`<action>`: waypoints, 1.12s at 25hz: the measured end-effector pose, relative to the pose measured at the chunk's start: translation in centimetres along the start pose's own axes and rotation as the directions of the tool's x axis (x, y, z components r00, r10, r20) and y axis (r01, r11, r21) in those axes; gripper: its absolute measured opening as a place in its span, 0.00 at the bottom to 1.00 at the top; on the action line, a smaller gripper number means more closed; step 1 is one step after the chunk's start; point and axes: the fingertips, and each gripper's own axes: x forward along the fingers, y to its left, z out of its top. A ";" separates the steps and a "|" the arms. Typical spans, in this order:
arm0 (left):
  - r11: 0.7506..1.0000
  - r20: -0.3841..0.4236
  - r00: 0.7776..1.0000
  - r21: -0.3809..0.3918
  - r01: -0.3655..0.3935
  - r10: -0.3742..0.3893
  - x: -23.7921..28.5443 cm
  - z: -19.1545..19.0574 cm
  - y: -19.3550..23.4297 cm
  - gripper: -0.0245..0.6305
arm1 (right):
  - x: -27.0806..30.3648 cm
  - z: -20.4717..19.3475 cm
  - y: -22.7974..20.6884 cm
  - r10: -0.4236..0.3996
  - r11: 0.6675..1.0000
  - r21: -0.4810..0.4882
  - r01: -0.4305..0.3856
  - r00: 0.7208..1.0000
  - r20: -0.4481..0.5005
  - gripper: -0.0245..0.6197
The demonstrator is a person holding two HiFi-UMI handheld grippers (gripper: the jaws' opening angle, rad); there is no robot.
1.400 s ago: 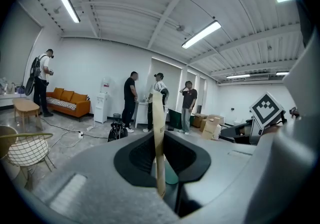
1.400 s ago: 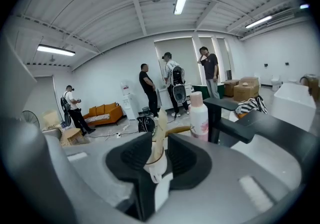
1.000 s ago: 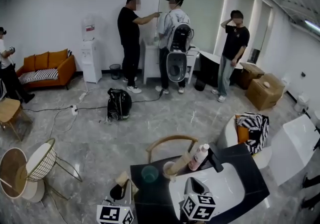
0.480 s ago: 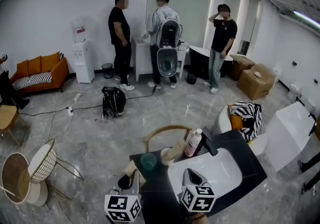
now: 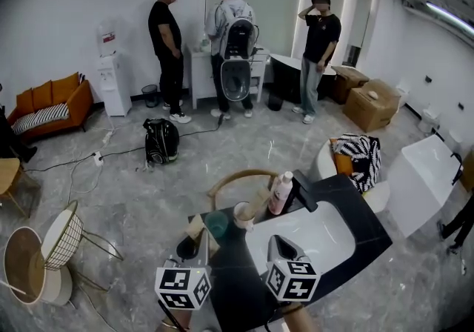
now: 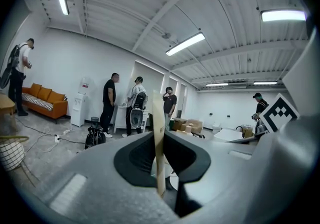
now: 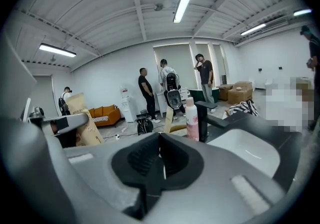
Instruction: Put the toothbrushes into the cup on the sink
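My left gripper (image 5: pixel 188 250) (image 6: pixel 159 157) is shut on a toothbrush in a flat tan paper wrapper (image 6: pixel 158 138), which stands upright between the pads. In the head view that wrapped toothbrush (image 5: pixel 195 227) is just left of a green cup (image 5: pixel 217 224). A white cup (image 5: pixel 241 213) behind the basin holds another wrapped toothbrush (image 5: pixel 256 203) (image 7: pixel 169 118), leaning right. My right gripper (image 5: pixel 286 246) (image 7: pixel 161 162) hangs over the white sink basin (image 5: pixel 326 234), shut with nothing between its jaws. In the right gripper view the left gripper (image 7: pixel 56 127) and its wrapper (image 7: pixel 81 118) show at the left.
A pink bottle (image 5: pixel 280 193) (image 7: pixel 192 118) and a black faucet (image 5: pixel 304 194) stand behind the basin on the black counter (image 5: pixel 370 230). A wooden chair back (image 5: pixel 237 178) is beyond it. Three people (image 5: pixel 229 41) stand far off; a wire chair (image 5: pixel 63 238) sits left.
The head view has swung, so the sink counter sits higher in the picture. My left gripper has carried its wrapped toothbrush closer to the green cup. The right gripper stays over the basin.
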 end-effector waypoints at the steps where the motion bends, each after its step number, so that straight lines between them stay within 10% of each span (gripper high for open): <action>1: 1.000 0.005 1.000 0.003 0.005 -0.005 0.2 0.2 -0.1 0.10 | 0.0 -0.1 -0.1 -0.001 1.000 0.001 0.001 1.000 0.001 0.04; 28: 0.999 0.058 0.998 0.018 0.032 -0.033 8.0 3.2 2.3 0.10 | 3.5 -1.0 -1.7 -0.033 0.999 0.023 0.034 0.998 -0.056 0.05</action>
